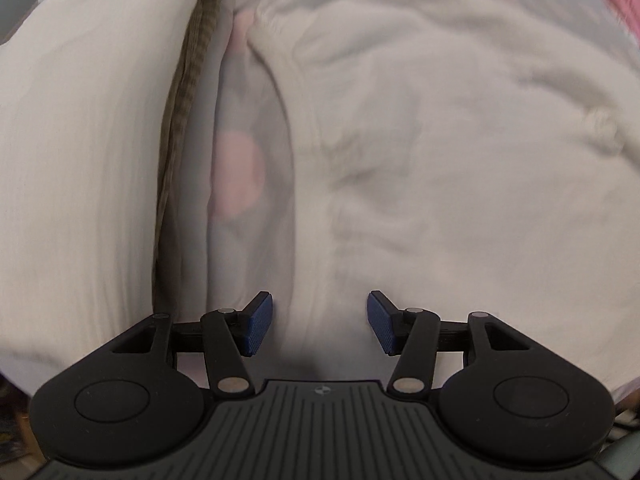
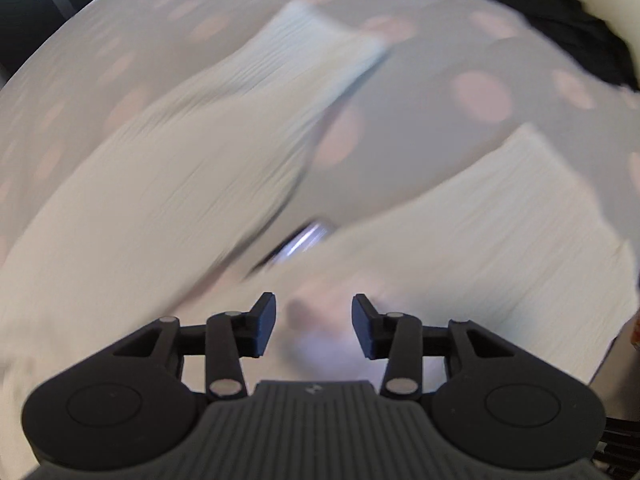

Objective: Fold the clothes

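Ribbed matt cream cloth garment (image 1: 440, 120) lies on smooth dotted sheet (image 2: 420, 120).

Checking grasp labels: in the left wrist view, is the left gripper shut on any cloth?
No: the left gripper stands open, nothing between its pads, above the white garment.

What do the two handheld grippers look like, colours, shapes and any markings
Both are matte black with two round disc housings, silver pivot pins on slim linkage arms and a ribbed grey centre plate bearing a small emblem. The left gripper has blue textured fingertip pads; the right gripper has darker pads. No cables, sleeves or hands show.
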Available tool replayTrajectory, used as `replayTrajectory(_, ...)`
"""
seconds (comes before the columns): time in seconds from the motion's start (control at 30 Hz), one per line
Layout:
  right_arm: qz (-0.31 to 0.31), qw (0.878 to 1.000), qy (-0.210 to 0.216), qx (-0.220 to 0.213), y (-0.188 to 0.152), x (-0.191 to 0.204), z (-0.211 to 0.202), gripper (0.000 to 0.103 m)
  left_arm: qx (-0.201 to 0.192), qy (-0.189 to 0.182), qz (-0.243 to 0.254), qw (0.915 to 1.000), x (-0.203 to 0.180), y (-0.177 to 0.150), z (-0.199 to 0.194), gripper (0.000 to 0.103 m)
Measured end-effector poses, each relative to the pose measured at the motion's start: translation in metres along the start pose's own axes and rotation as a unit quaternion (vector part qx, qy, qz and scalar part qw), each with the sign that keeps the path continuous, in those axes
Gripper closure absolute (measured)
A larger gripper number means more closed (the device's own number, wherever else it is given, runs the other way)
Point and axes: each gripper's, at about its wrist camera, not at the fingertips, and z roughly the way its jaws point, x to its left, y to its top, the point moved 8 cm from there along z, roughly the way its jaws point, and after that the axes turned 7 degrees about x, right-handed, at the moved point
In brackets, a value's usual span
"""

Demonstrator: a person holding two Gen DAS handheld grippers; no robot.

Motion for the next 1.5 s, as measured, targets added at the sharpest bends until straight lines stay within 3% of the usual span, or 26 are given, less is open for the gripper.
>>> replayTrajectory(0.17, -0.097, 0.995, 0.023, 0.013, -0.049, 0.049, 0.003, 0.049, 0.010, 0.040, 0.022, 0.9989, -0.004, -0.017, 0.015, 0.052)
replayTrajectory(0.23, -0.135, 0.990, 0.032, 0.019, -0.069, 0.068, 0.004, 0.049, 0.009, 0.031, 0.014, 0.9994, -0.005, -0.018, 0.015, 0.059)
replayTrajectory(0.3, -0.173, 0.984, 0.042, 0.024, -0.089, 0.087, 0.005, 0.049, 0.006, 0.012, 0.006, 0.9999, -0.005, -0.019, 0.013, 0.076)
replayTrajectory(0.37, -0.207, 0.977, 0.052, 0.028, -0.108, 0.104, 0.005, 0.049, -0.003, 0.014, 0.012, 0.9998, -0.005, -0.021, 0.008, 0.083)
replayTrajectory(0.57, -0.289, 0.954, 0.069, 0.034, -0.145, 0.129, 0.003, 0.049, -0.018, 0.019, 0.005, 0.9996, 0.011, -0.031, -0.016, 0.084)
replayTrajectory(0.7, -0.302, 0.950, 0.062, 0.040, -0.152, 0.127, 0.006, 0.049, -0.010, 0.026, -0.007, 0.9996, 0.025, -0.039, -0.030, 0.084)
replayTrajectory(0.8, -0.275, 0.959, 0.058, 0.030, -0.125, 0.113, 0.003, 0.049, 0.002, 0.044, 0.002, 0.9990, 0.024, -0.040, -0.020, 0.084)
replayTrajectory(1.0, -0.215, 0.975, 0.049, 0.008, -0.067, 0.085, -0.005, 0.049, 0.005, 0.016, -0.006, 0.9998, 0.021, -0.031, -0.017, 0.081)
replayTrajectory(1.3, -0.124, 0.991, 0.035, -0.026, 0.020, 0.041, -0.016, 0.045, -0.057, -0.004, -0.020, 0.9982, 0.017, -0.007, -0.048, 0.070)
replayTrajectory(1.37, -0.101, 0.993, 0.021, -0.050, 0.049, 0.019, -0.016, 0.051, -0.070, 0.003, -0.016, 0.9974, 0.015, 0.005, -0.050, 0.070)
replayTrajectory(1.43, -0.070, 0.995, 0.015, -0.066, 0.076, -0.006, -0.012, 0.064, -0.080, 0.016, -0.006, 0.9967, 0.009, 0.021, -0.047, 0.070)
replayTrajectory(1.5, -0.033, 0.996, 0.013, -0.078, 0.100, -0.030, -0.007, 0.064, -0.086, 0.026, 0.004, 0.9959, 0.001, 0.037, -0.046, 0.070)
